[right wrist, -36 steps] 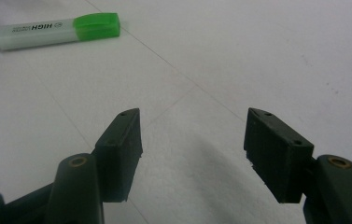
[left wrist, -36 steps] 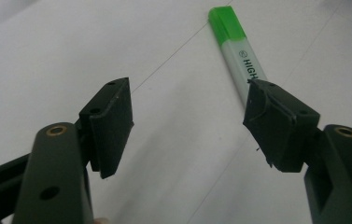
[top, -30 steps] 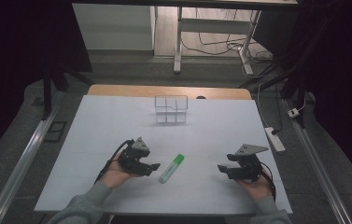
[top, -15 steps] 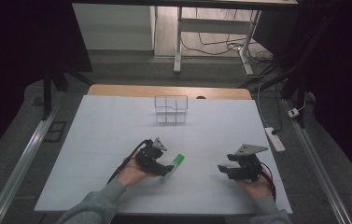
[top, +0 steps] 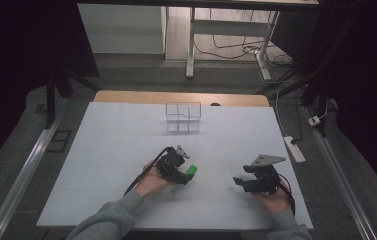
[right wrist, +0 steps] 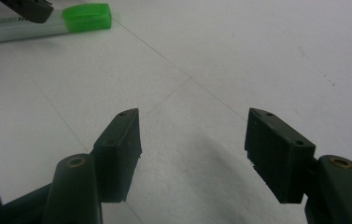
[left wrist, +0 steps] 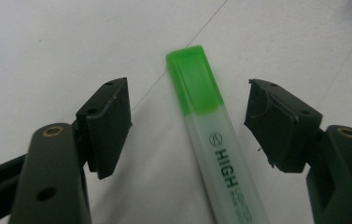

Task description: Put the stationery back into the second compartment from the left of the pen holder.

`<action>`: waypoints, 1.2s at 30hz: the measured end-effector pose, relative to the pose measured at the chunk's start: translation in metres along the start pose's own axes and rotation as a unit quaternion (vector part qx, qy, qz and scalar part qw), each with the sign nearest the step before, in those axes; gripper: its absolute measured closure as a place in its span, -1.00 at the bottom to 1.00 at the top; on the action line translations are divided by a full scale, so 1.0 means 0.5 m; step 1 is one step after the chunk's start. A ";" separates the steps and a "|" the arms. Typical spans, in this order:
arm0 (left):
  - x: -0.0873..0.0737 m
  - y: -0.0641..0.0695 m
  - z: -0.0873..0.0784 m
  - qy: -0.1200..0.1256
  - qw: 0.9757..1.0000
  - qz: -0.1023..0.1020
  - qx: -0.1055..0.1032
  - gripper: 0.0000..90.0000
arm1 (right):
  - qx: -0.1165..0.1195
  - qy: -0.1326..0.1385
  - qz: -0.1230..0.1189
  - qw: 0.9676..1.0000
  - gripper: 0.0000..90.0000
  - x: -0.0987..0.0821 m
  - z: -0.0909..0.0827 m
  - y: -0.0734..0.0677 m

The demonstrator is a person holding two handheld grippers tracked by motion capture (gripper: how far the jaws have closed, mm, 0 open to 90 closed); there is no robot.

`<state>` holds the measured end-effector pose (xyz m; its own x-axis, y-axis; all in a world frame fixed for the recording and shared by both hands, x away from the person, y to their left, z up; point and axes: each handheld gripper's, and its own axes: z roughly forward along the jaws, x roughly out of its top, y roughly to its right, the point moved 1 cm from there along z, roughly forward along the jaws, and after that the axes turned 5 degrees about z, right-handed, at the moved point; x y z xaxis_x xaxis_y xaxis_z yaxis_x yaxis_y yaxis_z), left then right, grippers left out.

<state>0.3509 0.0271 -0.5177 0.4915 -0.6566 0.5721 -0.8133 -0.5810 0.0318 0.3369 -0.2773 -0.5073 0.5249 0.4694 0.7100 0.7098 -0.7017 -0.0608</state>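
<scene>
Jaws of the left gripper (left wrist: 190, 121) stood wide apart, one to each side of the green highlighter (left wrist: 213, 135), neither pad touching its barrel. The pen lay flat on the white table (top: 116, 150), its green cap at about 12 o'clock in the left gripper view and the clear printed barrel running back toward 6 o'clock beneath the gripper. Seen from the high view, the left gripper (top: 178, 172) sat over the highlighter (top: 191, 170) a little left of the table's centre, the cap poking out toward 2 o'clock, with the person's left hand (top: 151, 182) behind it.

By my judgement the step in hand was the approach to a grasp, not yet a grip. The next move would call for lowering slightly and closing squarely across the barrel, just behind the cap, so the pen would not swivel or squirt out.

Over at 3 o'clock from the pen and well apart from it, the right gripper (top: 248, 182) was also spread open over bare table, holding nothing. A clear compartmented box (top: 183, 117) stood at 12 o'clock near the far edge, perhaps the destination, though that was only a guess.
</scene>
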 end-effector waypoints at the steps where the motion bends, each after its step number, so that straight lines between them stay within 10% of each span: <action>1: 0.002 0.000 0.003 -0.002 1.000 0.000 0.000 -0.30 | -0.002 0.001 0.000 1.000 -0.21 0.000 0.001 0.000; 26: 0.013 0.025 0.036 -0.010 1.000 0.013 0.021 0.46 | -0.010 0.002 -0.001 1.000 -0.21 0.000 -0.004 0.005; 36: 0.012 0.023 0.034 -0.006 1.000 0.021 0.016 0.48 | -0.012 0.001 -0.003 1.000 -0.21 0.000 -0.004 0.005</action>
<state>0.3497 0.0085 -0.5278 0.4613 -0.6864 0.5622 -0.8232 -0.5676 -0.0175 0.3378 -0.2802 -0.5060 0.5193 0.4732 0.7116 0.7021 -0.7110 -0.0396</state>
